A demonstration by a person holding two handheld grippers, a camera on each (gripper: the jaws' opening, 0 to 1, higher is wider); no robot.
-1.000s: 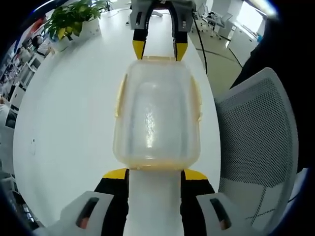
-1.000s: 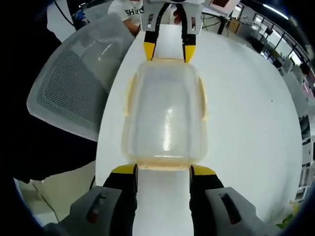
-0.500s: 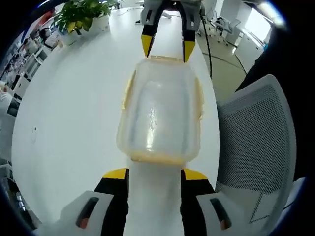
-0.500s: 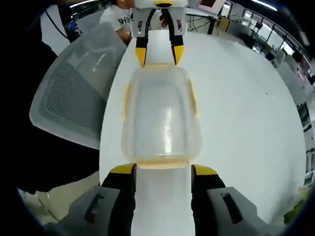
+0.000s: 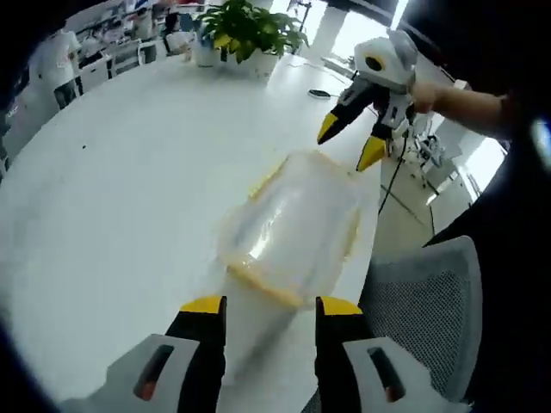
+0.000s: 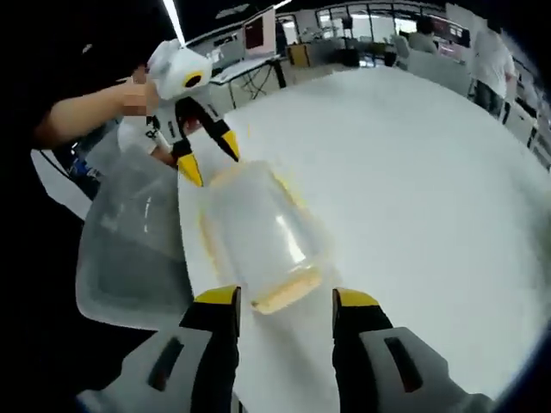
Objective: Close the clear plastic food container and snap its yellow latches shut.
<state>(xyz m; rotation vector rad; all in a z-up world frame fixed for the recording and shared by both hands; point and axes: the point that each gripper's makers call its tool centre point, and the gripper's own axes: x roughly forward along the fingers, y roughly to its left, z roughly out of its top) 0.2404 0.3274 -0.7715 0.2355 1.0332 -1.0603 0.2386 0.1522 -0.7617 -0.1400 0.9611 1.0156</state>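
The clear plastic container [image 5: 293, 225] lies on the white table [image 5: 120, 189], slanted across the left gripper view, with yellow latches along its edges. My left gripper [image 5: 269, 306] stands open just short of its near end, nothing between the jaws. My right gripper [image 5: 349, 144], held by a hand, hovers open past its far end. In the right gripper view the container [image 6: 258, 234] lies just ahead of my open right gripper [image 6: 286, 298], and my left gripper [image 6: 211, 161] hangs open over its far end. Blur hides how the latches sit.
A potted plant [image 5: 245, 30] and a dark cable [image 5: 317, 91] are at the table's far side. A grey mesh chair [image 5: 422, 310] [image 6: 129, 241] stands right by the table edge beside the container. People sit at desks in the background [image 6: 482, 52].
Both grippers have lifted and swung away, so the container now looks slanted and farther from the jaws. The opposite gripper's tips, earlier at the container's far end, now hover off it.
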